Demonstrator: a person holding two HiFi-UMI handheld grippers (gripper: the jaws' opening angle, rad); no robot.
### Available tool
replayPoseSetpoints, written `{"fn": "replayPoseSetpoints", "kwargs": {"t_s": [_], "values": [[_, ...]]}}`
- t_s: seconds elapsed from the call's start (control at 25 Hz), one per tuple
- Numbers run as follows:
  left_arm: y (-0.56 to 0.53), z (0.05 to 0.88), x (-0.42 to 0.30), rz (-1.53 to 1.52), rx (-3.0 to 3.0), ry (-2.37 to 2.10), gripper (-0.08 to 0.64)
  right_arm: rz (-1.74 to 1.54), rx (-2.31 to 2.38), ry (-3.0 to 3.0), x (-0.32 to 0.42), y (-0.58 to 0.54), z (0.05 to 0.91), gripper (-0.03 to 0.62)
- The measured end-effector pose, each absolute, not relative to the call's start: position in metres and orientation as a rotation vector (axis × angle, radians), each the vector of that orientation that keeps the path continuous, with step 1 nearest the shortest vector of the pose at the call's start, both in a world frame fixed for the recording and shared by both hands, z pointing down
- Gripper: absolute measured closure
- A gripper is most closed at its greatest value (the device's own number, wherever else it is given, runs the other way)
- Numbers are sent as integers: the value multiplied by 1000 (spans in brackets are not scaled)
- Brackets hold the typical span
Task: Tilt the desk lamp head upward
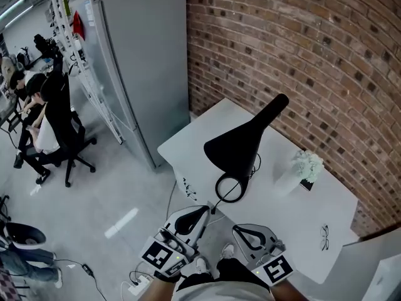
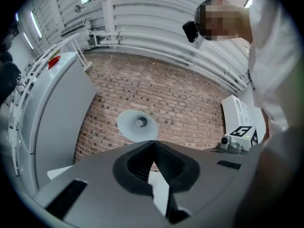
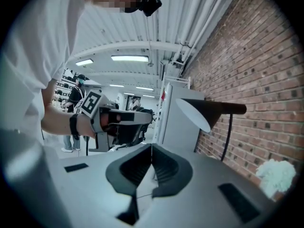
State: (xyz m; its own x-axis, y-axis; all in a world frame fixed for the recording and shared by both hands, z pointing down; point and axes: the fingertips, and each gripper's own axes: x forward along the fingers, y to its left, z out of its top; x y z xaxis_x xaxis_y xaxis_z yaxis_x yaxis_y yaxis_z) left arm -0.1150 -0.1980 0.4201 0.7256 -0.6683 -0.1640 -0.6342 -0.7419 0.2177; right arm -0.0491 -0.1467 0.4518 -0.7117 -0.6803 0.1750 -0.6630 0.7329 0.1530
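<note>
A black desk lamp stands on the white table [image 1: 188,144]. Its cone head [image 1: 240,147] faces down and toward me, and its ring base [image 1: 229,189] sits near the table's front edge. My left gripper [image 1: 205,211] hovers just short of that base, shut with nothing between its jaws. My right gripper [image 1: 240,231] is beside it, a little lower, also shut and empty. In the left gripper view the lamp head [image 2: 137,125] shows from below, above the closed left gripper [image 2: 154,144]. The right gripper view shows the lamp head [image 3: 203,110] side on, beyond the closed right gripper [image 3: 151,149].
A brick wall [image 1: 301,42] runs behind the table and a tall grey cabinet [image 1: 144,61] stands at its left. White flowers [image 1: 307,164] and a pair of glasses [image 1: 324,237] lie on the table's right part. People sit on office chairs [image 1: 66,137] at far left.
</note>
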Motion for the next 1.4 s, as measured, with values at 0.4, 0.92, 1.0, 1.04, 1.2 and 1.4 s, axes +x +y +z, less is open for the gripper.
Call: {"fn": "replayPoseSetpoints", "kwargs": {"t_s": [0.4, 0.92, 1.0, 1.04, 1.2, 1.4], "values": [[-174, 414, -96, -279, 2842, -1108, 552, -198, 1031, -2736, -42, -146, 437, 575], [-170, 389, -52, -213, 2901, -1283, 552, -254, 1051, -2817, 15, -162, 410, 575], [-168, 389, -44, -193, 2916, -1280, 552, -237, 1061, -2819, 21, -163, 411, 575], [-167, 389, -42, -188, 2916, -1280, 552, -223, 1070, -2817, 23, -164, 412, 575], [-163, 395, -46, -166, 2886, -1310, 552, -201, 1091, -2814, 29, -167, 415, 575], [-162, 398, -51, -153, 2874, -1339, 552, -199, 1071, -2825, 26, -166, 414, 575]]}}
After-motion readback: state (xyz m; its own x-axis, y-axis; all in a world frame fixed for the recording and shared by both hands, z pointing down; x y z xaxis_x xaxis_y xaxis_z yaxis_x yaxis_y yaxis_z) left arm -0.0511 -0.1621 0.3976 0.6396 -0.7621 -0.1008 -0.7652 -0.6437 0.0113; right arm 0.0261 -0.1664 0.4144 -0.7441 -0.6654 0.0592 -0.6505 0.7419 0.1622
